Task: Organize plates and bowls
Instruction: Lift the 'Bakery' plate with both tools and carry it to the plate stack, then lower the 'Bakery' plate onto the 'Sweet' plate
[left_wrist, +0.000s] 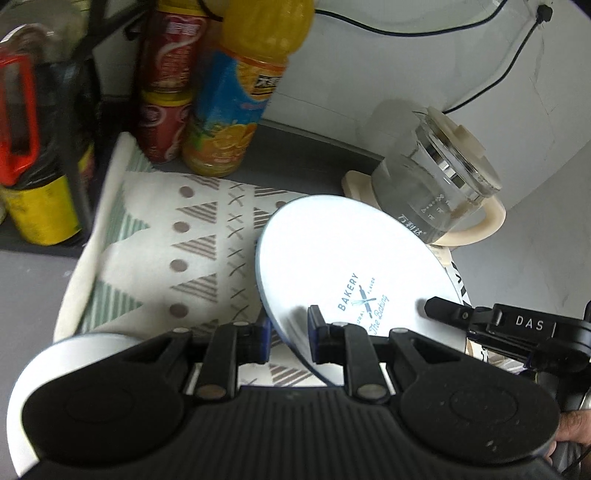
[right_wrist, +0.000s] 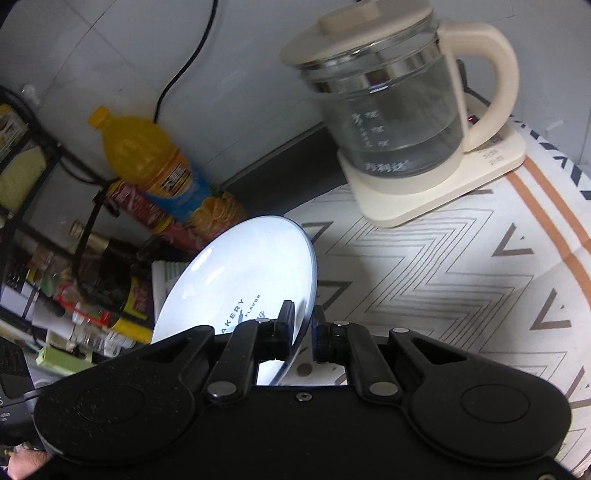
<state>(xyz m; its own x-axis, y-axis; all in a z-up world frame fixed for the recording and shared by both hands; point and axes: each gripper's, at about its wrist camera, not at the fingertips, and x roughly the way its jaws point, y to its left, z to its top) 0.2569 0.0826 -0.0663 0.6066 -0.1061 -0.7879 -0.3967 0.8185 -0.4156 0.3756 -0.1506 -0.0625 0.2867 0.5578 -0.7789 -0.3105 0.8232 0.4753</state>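
Gripping plate, both tongs hide rim.

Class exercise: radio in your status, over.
Both tongs, left and right, clamped on plate rim. Plate tilted, lifted. Kettle close behind.

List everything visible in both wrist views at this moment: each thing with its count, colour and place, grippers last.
plate: one, white with blue BAKERY print, tilted, held at its rim by both grippers
glass kettle: one, clear with cream lid, handle and base, behind the plate
orange juice bottle: one, yellow-orange with blue label, by the wall
red cans: two, stacked, left of the bottle
patterned mat: one, white with grey triangles and dots, under the plate
black rack: one, cluttered with blurred items, far left
black cable: one, on the wall
left gripper: black, closed on the plate rim
right gripper: black, closed on the opposite rim
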